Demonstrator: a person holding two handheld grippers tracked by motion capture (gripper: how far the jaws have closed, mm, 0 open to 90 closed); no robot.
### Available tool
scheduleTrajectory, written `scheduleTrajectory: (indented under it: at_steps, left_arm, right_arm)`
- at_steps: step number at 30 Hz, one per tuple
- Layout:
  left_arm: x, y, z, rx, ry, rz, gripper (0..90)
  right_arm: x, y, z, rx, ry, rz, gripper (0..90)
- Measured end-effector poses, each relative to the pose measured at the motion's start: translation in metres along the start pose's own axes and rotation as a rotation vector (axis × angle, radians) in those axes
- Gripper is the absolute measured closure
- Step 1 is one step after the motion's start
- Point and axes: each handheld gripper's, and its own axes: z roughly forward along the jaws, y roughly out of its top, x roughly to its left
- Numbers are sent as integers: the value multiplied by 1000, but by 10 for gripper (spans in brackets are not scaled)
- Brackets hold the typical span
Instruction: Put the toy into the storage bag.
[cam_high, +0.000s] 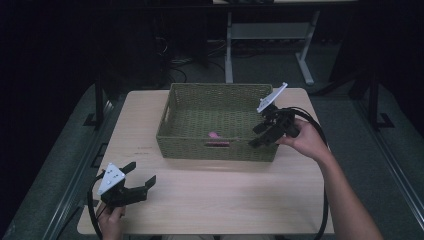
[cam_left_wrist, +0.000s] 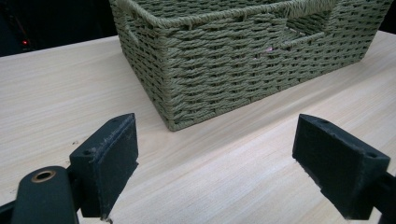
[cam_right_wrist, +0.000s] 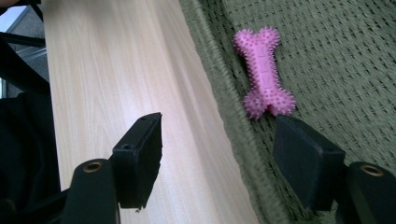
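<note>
A: Where's the pink bone toy (cam_right_wrist: 265, 71)?

B: On the floor of the green woven basket (cam_high: 175, 95), close against the basket's near wall, by the handle slot. In the right gripper view it lies just beyond the tip of one jaw, not touching it.

A: And the right gripper (cam_high: 260, 135)?

B: Jaws spread wide, pinching nothing. It hangs over the basket's near right corner (one jaw sits above the tabletop, the other above the weave, straddling the rim).

A: The left gripper (cam_high: 139, 177)?

B: Also spread and empty, low over the table (cam_high: 225, 200), well apart from the basket, off its near left corner.

A: Room to move?

B: The basket's floor beyond the toy is bare, and a broad strip of bare wood runs between the basket's near wall and the table's front edge.
</note>
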Motion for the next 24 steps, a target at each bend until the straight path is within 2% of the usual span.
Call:
scheduleTrajectory:
  at_steps: [4, 8, 16, 24]
  left_arm:
    - [0, 0, 0, 0, 0, -1, 138]
    - [0, 0, 0, 1, 0, 0, 138]
    - [0, 0, 0, -1, 1, -1, 138]
    - [1, 0, -1, 0, 1, -2, 138]
  right_arm:
    - [4, -4, 0, -2, -2, -6, 320]
    - [11, -11, 1, -25, 9, -4, 309]
    - [20, -22, 7, -3, -3, -13, 289]
    - [28, -35, 8, -15, -13, -15, 282]
